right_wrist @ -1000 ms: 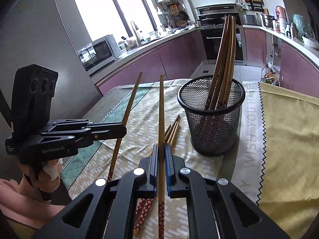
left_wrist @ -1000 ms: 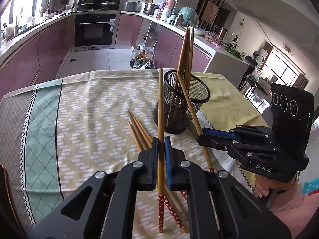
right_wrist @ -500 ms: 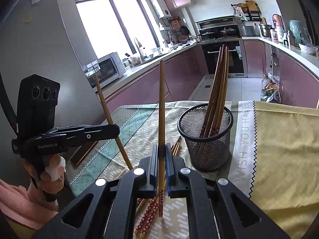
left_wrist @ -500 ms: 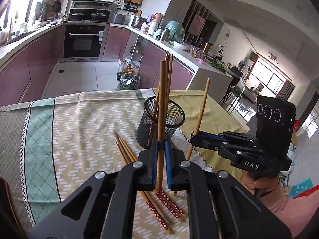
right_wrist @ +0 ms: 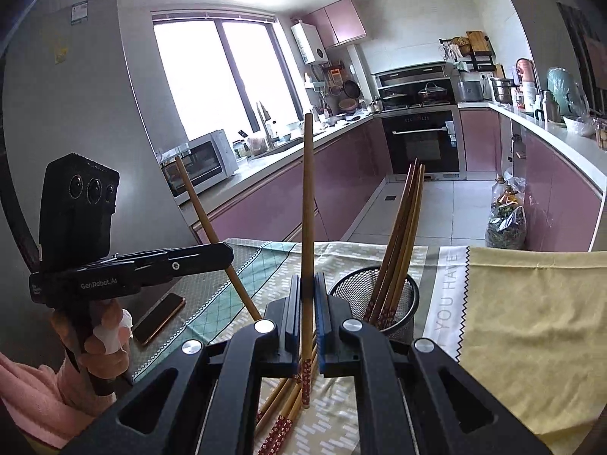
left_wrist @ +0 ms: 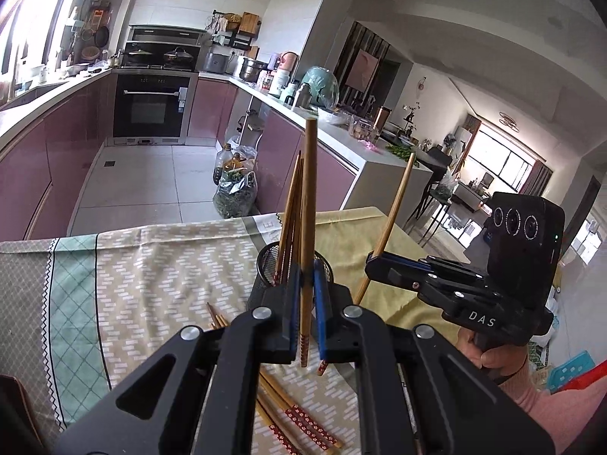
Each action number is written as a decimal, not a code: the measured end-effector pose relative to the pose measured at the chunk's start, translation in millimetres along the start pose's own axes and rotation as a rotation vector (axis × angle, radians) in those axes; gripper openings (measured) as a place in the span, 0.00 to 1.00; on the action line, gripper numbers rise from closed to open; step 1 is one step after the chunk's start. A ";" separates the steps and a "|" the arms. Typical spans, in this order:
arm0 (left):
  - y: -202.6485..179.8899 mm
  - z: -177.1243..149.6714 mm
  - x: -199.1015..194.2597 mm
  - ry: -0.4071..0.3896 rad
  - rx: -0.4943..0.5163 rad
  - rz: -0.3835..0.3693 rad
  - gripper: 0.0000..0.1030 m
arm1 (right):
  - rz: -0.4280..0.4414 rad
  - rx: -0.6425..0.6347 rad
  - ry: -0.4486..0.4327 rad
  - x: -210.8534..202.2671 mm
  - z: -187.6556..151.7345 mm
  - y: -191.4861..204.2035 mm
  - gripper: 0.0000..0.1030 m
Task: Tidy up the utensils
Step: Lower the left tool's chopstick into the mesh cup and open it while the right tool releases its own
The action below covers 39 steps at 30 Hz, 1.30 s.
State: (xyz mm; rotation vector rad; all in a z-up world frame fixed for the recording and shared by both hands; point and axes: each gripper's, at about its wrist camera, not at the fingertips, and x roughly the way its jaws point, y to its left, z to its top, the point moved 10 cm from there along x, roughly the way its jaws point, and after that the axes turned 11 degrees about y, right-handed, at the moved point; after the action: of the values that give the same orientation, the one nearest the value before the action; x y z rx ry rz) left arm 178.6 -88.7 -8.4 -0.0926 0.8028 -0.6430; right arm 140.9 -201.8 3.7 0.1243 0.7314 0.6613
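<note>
A kitchen with mauve cabinets and a built-in oven lies behind a table spread with a patterned tablecloth [left_wrist: 151, 265] and a yellow cloth [right_wrist: 531, 303]. On it stands a black mesh cup [right_wrist: 398, 299] already holding several wooden chopsticks upright, while a few more loose chopsticks [left_wrist: 299, 421] lie flat on the cloth just in front of it. The left gripper [left_wrist: 303, 314] is clamped on a single chopstick [left_wrist: 309, 208], held roughly upright with its red-patterned end hanging clear of the table; the right gripper [right_wrist: 307, 318] is likewise pinched tight on its own chopstick [right_wrist: 308, 208], also near vertical. Each gripper shows in the other's view, one to either side of the cup. The step in hand looks like carrying the two picked-up sticks to the holder. Next, each stick needs its patterned lower end brought over the cup's rim, without knocking the ones inside, lowered in and released.
</note>
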 end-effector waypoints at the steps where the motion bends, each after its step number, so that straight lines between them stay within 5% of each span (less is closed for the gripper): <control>1: -1.1 4.0 -0.6 -0.007 0.006 0.001 0.07 | -0.003 -0.003 -0.008 -2.2 4.5 -1.0 0.06; 18: -18.1 68.8 -9.5 -0.096 0.079 0.045 0.07 | -0.067 -0.002 -0.116 -17.6 64.8 -17.3 0.06; 31: -7.3 52.6 47.4 0.056 0.120 0.177 0.07 | -0.100 0.054 -0.008 31.3 45.3 -43.9 0.06; 39: 1.7 31.8 81.8 0.177 0.145 0.180 0.07 | -0.096 0.084 0.074 51.1 28.8 -53.4 0.06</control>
State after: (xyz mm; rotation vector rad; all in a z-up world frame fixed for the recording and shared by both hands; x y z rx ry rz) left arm 243.8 -138.9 -39.0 0.1695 0.9202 -0.5417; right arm 215.5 -210.1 -21.9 0.1413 0.8320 0.5457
